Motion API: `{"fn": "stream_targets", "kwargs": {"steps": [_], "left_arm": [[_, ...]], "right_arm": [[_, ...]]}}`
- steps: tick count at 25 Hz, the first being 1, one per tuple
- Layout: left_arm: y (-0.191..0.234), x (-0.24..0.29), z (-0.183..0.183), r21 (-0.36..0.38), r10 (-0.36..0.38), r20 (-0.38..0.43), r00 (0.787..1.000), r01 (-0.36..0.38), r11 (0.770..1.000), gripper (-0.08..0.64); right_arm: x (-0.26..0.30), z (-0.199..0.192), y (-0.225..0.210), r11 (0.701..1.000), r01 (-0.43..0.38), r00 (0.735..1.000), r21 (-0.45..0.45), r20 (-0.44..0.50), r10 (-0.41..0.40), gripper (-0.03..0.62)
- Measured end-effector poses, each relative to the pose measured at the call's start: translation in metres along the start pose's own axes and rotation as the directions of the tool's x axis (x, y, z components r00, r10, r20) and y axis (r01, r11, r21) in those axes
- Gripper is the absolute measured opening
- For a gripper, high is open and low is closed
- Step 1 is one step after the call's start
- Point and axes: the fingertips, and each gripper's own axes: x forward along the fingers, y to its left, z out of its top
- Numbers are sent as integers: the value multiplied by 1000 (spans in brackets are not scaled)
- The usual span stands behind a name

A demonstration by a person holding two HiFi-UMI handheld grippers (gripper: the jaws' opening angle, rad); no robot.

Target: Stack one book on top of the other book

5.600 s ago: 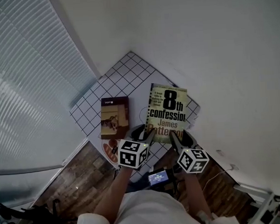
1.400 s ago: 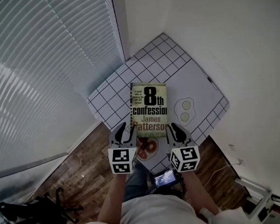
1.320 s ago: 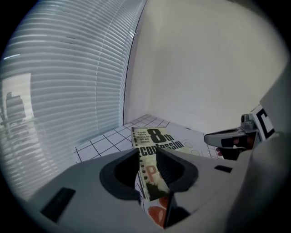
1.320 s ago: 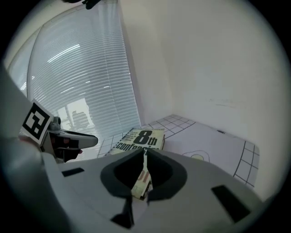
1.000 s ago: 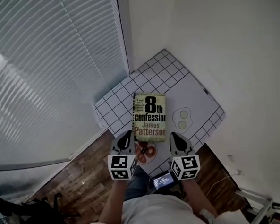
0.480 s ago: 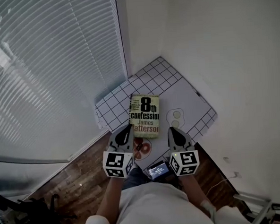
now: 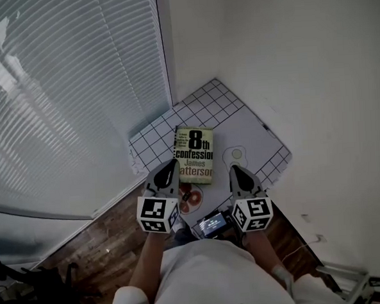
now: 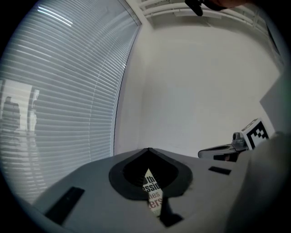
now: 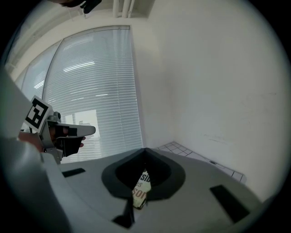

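Below and beyond both jaws, book (image 7: 194, 154).

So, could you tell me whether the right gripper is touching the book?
Apart. The head view shows bare tablecloth between the right gripper, its jaws shut, and the book.

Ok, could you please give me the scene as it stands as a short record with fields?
surface: grid-pattern cloth on a table in the corner, blinds to the left
visible book: 8th confession book, lying flat, cover up
second book: not visible from above; cannot tell whether it lies underneath
left hand-held gripper: jaws shut, nothing between them, at the book's near left corner
right hand-held gripper: jaws shut, nothing between them, to the right of the book's near edge
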Motion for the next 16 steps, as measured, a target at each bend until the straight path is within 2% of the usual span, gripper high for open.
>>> {"fn": "stream_targets", "kwargs": {"steps": [9,16], "left_arm": [[-1,1,-3,16,0,-15,1000,0,1000,8],[1,2,2,-4,-13,1,1000,13,1000,8]], "right_arm": [[4,-4,-1,1000,-4,1000,13,-5,4,8],[7,1,1,1000,-2,1000,15,3,2,8]]}}
